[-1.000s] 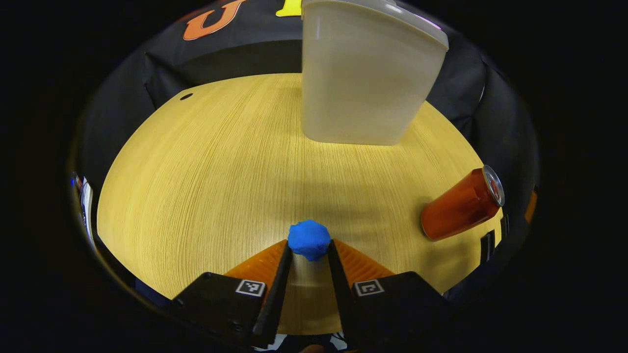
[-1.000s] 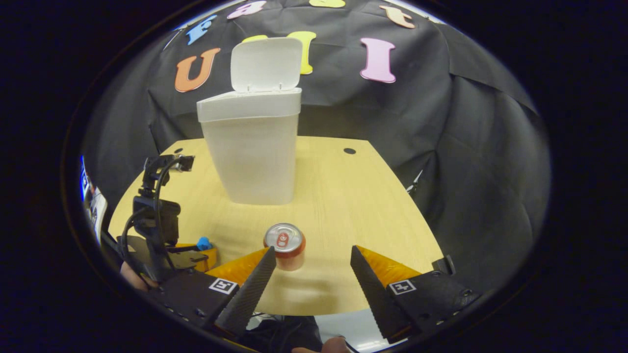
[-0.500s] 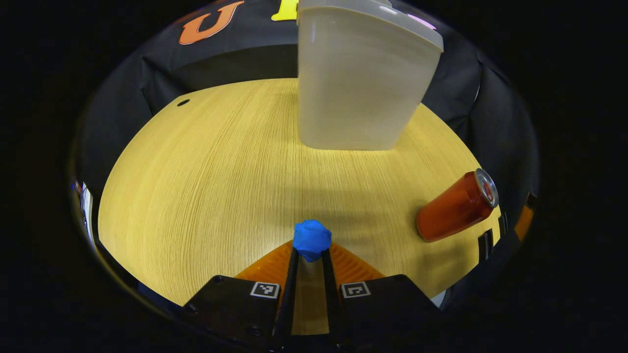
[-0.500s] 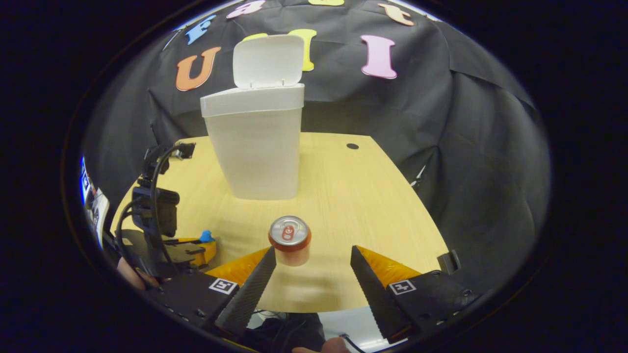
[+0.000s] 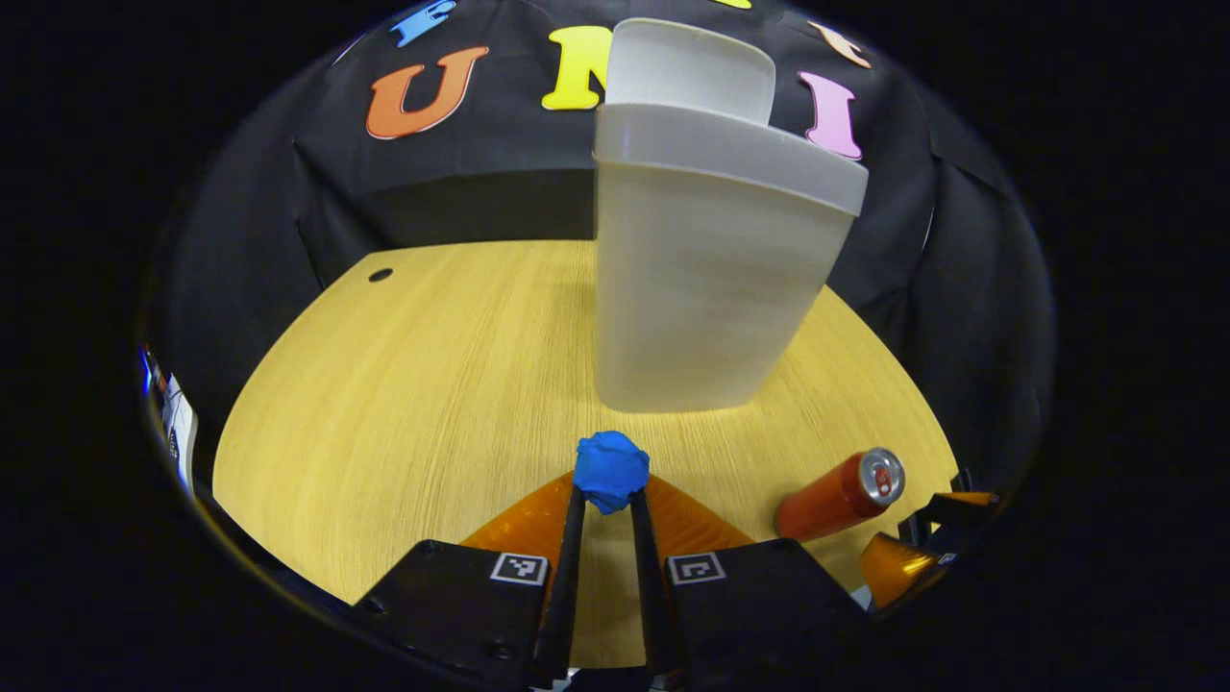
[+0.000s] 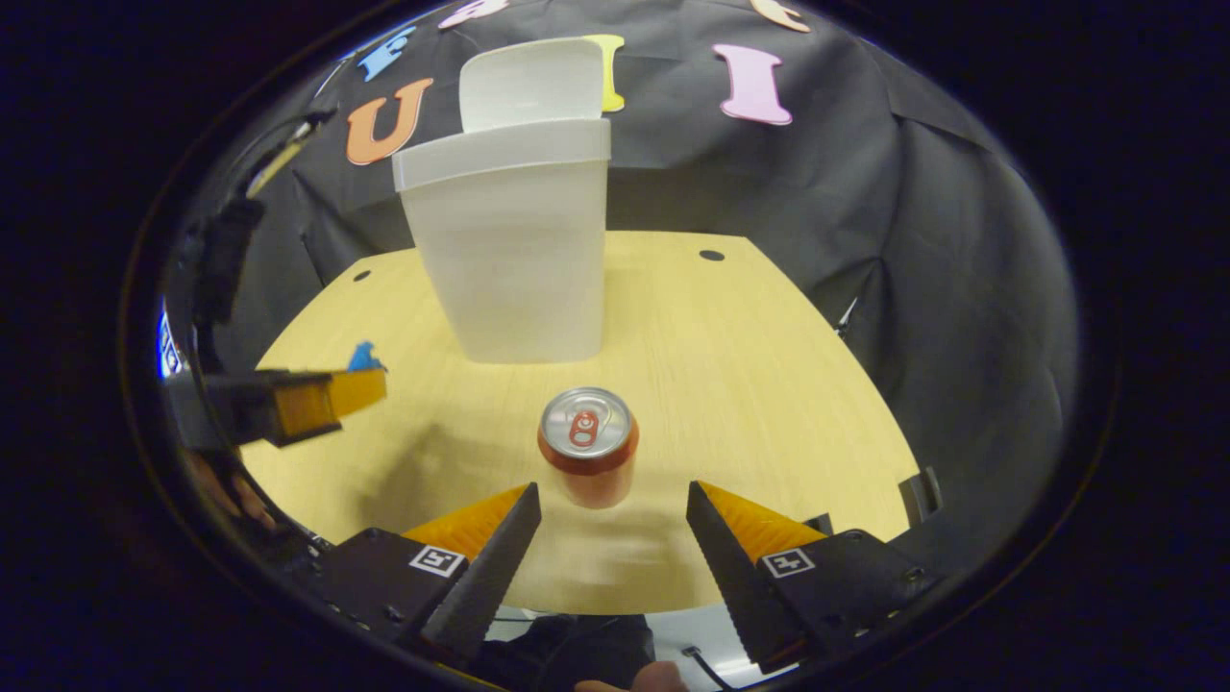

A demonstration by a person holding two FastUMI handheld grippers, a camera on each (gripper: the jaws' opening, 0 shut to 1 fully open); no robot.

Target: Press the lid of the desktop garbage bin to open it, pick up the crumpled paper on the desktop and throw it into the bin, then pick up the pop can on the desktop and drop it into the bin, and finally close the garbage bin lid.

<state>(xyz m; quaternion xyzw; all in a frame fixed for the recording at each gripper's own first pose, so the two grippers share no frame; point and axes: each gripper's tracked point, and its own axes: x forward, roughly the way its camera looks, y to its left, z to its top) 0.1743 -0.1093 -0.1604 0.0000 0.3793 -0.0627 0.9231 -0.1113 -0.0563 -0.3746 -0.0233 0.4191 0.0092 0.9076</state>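
Note:
A tall white bin (image 5: 706, 279) (image 6: 514, 250) stands on the wooden table (image 5: 413, 384) with its lid (image 5: 687, 72) (image 6: 531, 82) flipped up. My left gripper (image 5: 605, 495) is shut on a blue crumpled paper ball (image 5: 609, 469), lifted above the table in front of the bin. In the right gripper view that gripper (image 6: 370, 384) hangs at the left with the blue ball (image 6: 362, 356) at its tip. A red pop can (image 6: 588, 457) (image 5: 841, 495) stands upright on the table. My right gripper (image 6: 612, 500) is open just short of the can, one finger on each side.
The table (image 6: 730, 365) has two small round holes (image 5: 381, 275) (image 6: 712, 256) near its far edge. Black cloth hangs close behind and to the right of it. A person's hand (image 6: 226, 490) shows at the left edge in the right gripper view.
My left gripper rose off the table with the blue ball, having shut on it a second ago. My right gripper drew closer to the can.

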